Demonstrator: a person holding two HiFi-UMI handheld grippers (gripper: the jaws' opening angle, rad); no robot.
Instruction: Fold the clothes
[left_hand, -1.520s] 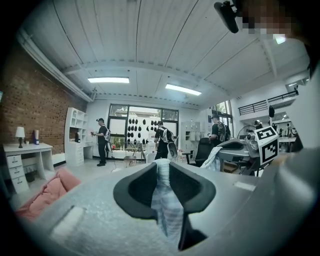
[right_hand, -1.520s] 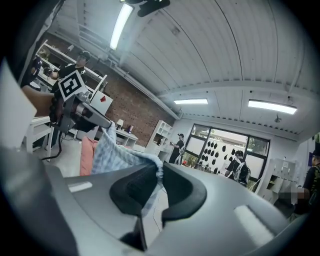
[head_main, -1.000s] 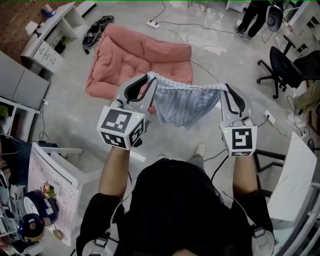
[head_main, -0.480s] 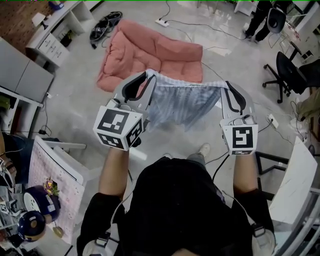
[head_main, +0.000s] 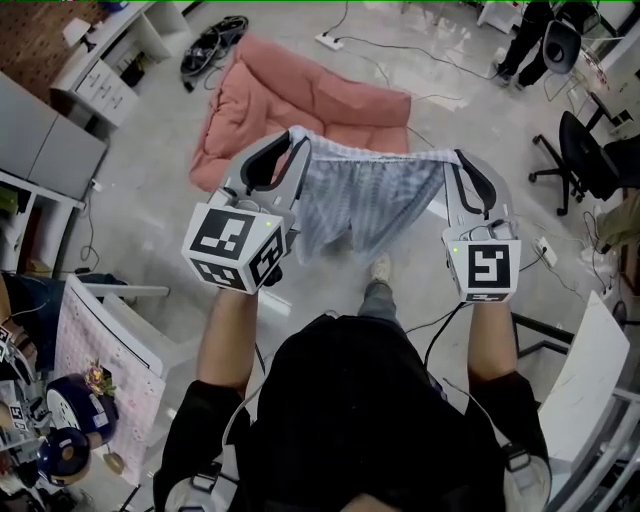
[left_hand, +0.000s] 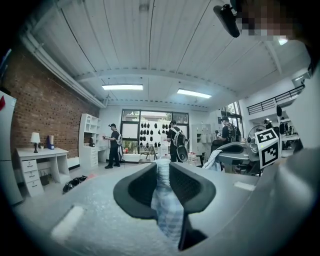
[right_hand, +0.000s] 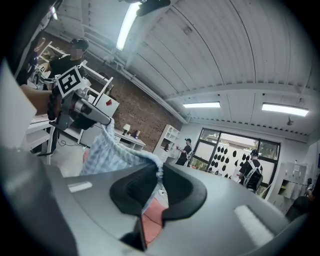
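As it hangs, the pale blue-striped garment (head_main: 352, 202) spreads wide.

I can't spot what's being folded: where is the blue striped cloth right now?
In the head view the blue striped cloth hangs mid-frame, stretched between the left gripper and the right gripper, with the pink quilt on the floor beyond.

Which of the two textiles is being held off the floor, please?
The blue striped garment, clamped at its top edge by the left gripper and right gripper; the pink quilt lies on the floor.
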